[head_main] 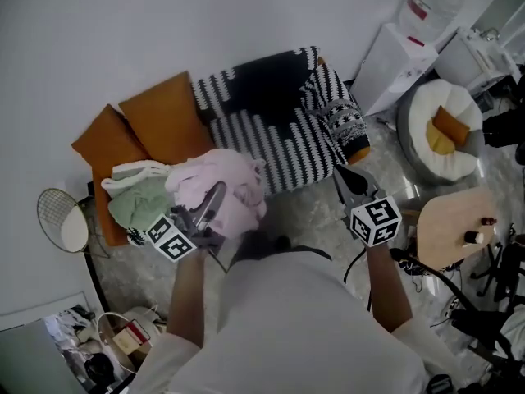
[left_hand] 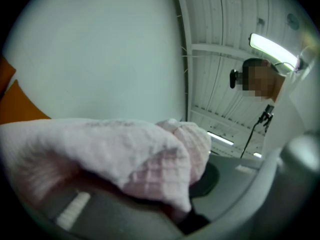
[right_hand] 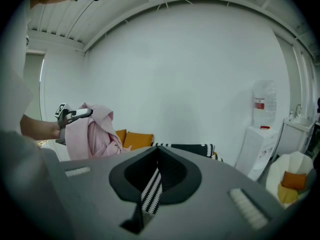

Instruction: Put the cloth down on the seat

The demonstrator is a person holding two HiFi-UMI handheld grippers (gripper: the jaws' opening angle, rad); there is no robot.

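The left claw (head_main: 215,199) is pinching a pale pink waffle-weave cloth (head_main: 236,185). Its folds drape over both jaws in the left gripper view (the right gripper view shows it lifted, dangling in a bunch from that claw). The right claw (head_main: 351,179) is pressed together with nothing in it, tips pointing to twelve o'clock at the seat (head_main: 283,146), a sofa under a black-and-white striped knitted throw.

The cloth hangs at the seat's eight o'clock, over its front edge; whether it touches the cushion I cannot tell. From the cloth's three o'clock across to the patterned knit armrest (head_main: 340,113), the striped cushion lies bare. At the cloth's nine o'clock a heap of white and green cloths (head_main: 135,194) crowds the sofa's left end, with two orange cushions (head_main: 160,121) behind it at eleven o'clock. A round pale wooden surface (head_main: 443,224) stands near the right claw at four o'clock.

Each claw's marker cube (head_main: 376,222) bears black-and-white squares. At one o'clock, the clear water bottle (head_main: 431,5) on the white dispenser (head_main: 398,68) carries a red label, too small to read.
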